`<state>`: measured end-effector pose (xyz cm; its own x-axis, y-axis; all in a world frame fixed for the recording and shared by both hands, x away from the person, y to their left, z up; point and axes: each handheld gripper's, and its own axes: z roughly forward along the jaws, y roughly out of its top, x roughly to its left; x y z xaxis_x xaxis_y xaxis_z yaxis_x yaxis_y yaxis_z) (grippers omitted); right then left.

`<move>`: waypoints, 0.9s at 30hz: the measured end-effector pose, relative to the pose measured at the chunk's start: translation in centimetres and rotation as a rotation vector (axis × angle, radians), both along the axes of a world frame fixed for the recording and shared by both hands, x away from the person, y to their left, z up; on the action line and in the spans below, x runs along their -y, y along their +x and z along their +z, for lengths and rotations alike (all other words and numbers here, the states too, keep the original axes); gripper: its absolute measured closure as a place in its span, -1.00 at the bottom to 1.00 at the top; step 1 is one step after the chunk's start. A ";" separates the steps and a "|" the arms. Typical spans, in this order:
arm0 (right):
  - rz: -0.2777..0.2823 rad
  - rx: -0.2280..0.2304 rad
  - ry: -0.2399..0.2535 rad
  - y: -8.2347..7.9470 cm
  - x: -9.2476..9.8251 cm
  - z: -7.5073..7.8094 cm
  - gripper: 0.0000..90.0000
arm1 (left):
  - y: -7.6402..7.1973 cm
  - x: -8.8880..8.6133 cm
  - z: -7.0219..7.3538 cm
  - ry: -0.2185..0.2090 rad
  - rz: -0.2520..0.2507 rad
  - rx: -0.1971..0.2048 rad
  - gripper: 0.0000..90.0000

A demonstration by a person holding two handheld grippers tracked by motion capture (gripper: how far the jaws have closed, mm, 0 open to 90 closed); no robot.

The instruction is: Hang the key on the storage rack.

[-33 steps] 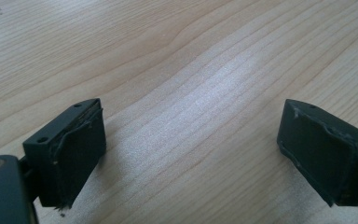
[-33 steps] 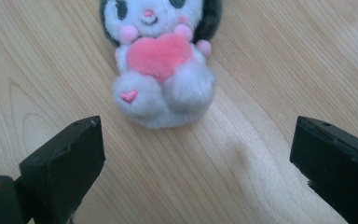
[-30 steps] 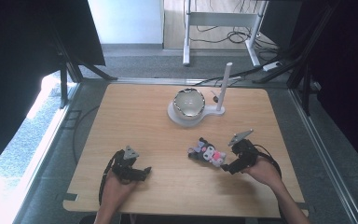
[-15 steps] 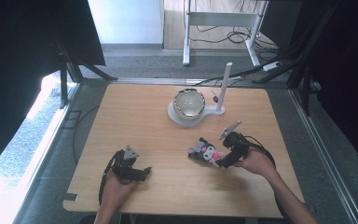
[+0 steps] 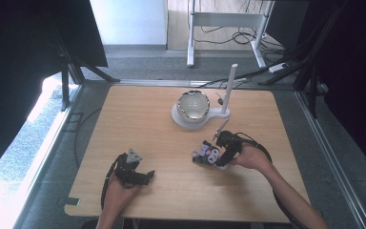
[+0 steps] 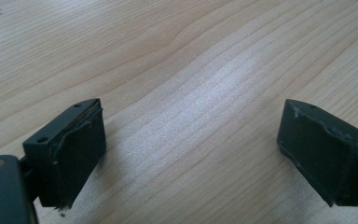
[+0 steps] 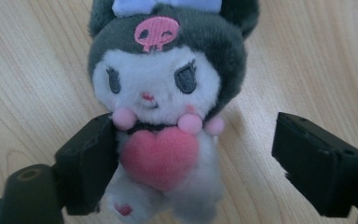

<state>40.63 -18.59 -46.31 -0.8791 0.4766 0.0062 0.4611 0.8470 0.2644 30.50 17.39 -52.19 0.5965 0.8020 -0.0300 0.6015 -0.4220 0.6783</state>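
A small plush toy (image 5: 204, 153) with a dark hood, white face and pink heart (image 7: 161, 156) lies on the wooden table (image 5: 124, 114), right of centre. My right gripper (image 5: 214, 157) reaches it from the right and straddles its body. Its jaws have just been closing with the plush between them. In the right gripper view (image 7: 196, 140) the left pad touches the plush's side, while a gap remains at the right pad. My left gripper (image 5: 145, 175) rests near the front left, open over bare wood (image 6: 191, 130).
A shiny bowl (image 5: 193, 105) sits on a white base with an upright white post (image 5: 231, 86) at the table's far middle. Cables trail from both grippers. The table's front edge is close to both hands.
My right gripper slid left along the table up to the plush, and its jaws now stand around the toy's body and closer together. The left hand stayed put.
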 end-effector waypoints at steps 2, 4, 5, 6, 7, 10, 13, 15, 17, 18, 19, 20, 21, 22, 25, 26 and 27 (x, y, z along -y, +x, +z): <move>0.002 -0.017 -0.011 0.0 -0.3 -0.1 -0.58 | 0.0 0.0 0.0 -0.001 0.000 0.000 -0.83; 0.021 -0.029 -0.025 -0.2 -0.7 -0.3 -0.48 | 0.0 0.0 0.0 0.000 0.000 0.000 -0.83; 0.021 -0.029 -0.025 -0.2 -0.7 -0.3 -0.48 | 0.0 0.0 0.0 0.000 0.000 0.000 -0.83; 0.031 -0.034 -0.041 -0.3 -1.0 -0.5 -0.40 | 0.0 0.0 0.0 0.000 0.000 0.000 -0.83; 0.042 -0.035 -0.041 -0.4 -1.1 -0.6 -0.38 | 0.0 0.0 0.0 0.000 0.000 0.000 -0.83; 0.049 -0.039 -0.058 -0.5 -1.6 -0.8 -0.27 | 0.0 0.0 0.0 0.000 0.000 0.000 -0.83; 0.070 -0.043 -0.083 -0.6 -1.9 -1.0 -0.11 | 0.0 0.0 0.0 -0.002 0.000 0.001 -0.83; 0.072 -0.046 -0.089 -0.6 -2.0 -1.1 -0.07 | 0.0 0.0 0.0 0.000 0.000 0.000 -0.83; 0.086 -0.037 -0.101 -0.7 -2.1 -0.9 -0.03 | 0.0 0.0 0.0 0.000 0.000 0.000 -0.83; 0.089 -0.036 -0.094 -0.7 -2.0 -0.7 -0.03 | 0.0 0.0 0.0 0.000 0.000 0.000 -0.83; 0.089 -0.036 -0.090 -0.7 -2.0 -0.5 -0.02 | 0.0 0.0 0.0 0.000 0.001 0.000 -0.83; 0.085 -0.032 -0.089 -0.7 -1.9 -0.2 -0.02 | 0.0 0.0 0.0 0.001 0.000 0.000 -0.83; 0.085 -0.032 -0.089 -0.7 -1.9 -0.2 -0.02 | 0.0 0.0 0.0 0.001 0.000 0.000 -0.83; 0.087 -0.027 -0.086 -0.6 -1.7 0.1 -0.02 | 0.0 0.0 0.0 0.000 0.000 0.000 -0.83; 0.076 -0.027 -0.052 -0.3 -0.9 1.3 -0.02 | 0.0 0.0 0.0 -0.001 0.000 0.000 -0.83; 0.076 -0.031 -0.045 -0.1 -0.7 1.5 -0.02 | 0.0 0.0 0.0 0.000 0.001 0.000 -0.83; 0.074 -0.031 -0.042 0.0 -0.4 1.8 -0.03 | 0.0 0.0 0.0 0.000 0.001 0.000 -0.83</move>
<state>40.61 -18.18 -44.50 -0.9116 0.4108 0.0155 0.4044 0.8892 0.2139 30.50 17.39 -52.19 0.5961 0.8024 -0.0295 0.6015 -0.4219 0.6784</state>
